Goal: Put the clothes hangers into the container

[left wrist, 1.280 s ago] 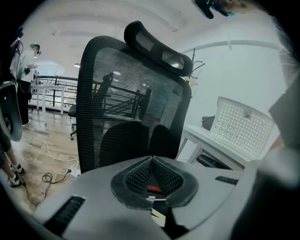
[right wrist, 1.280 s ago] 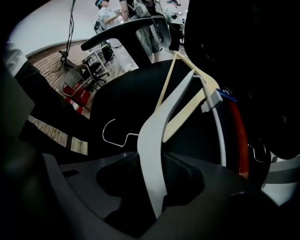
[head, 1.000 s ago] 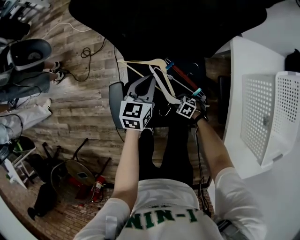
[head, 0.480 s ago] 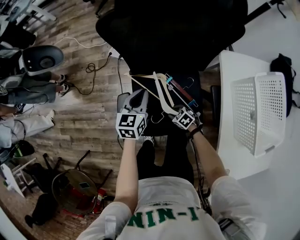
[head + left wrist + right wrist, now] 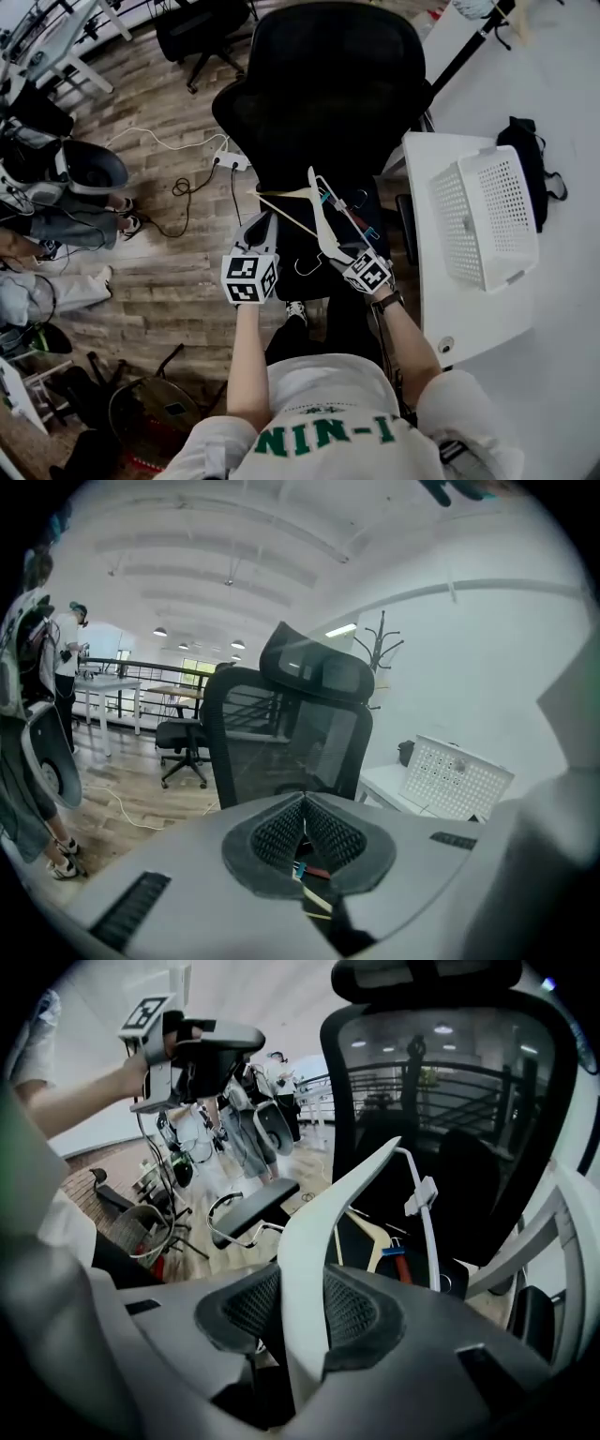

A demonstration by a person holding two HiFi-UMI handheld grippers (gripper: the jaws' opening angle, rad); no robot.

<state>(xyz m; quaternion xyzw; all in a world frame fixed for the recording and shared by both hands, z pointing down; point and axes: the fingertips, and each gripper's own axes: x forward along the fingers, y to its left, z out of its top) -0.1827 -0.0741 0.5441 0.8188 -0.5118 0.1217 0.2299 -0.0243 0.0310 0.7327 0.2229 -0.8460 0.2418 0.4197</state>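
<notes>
Hanger raised above chair since last look, pinched in my right tool; left tool pressed together, empty. Basket next.

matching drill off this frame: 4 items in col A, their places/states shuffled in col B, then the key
Column A
1. white hanger
2. left gripper
3. white basket
4. wooden hanger

Column B
a. stands on the white table
b. lies on the seat of the black office chair
c. clamped in the right gripper
d. jaws together, nothing between them

Pairs: 1-c, 2-d, 3-a, 4-b
</notes>
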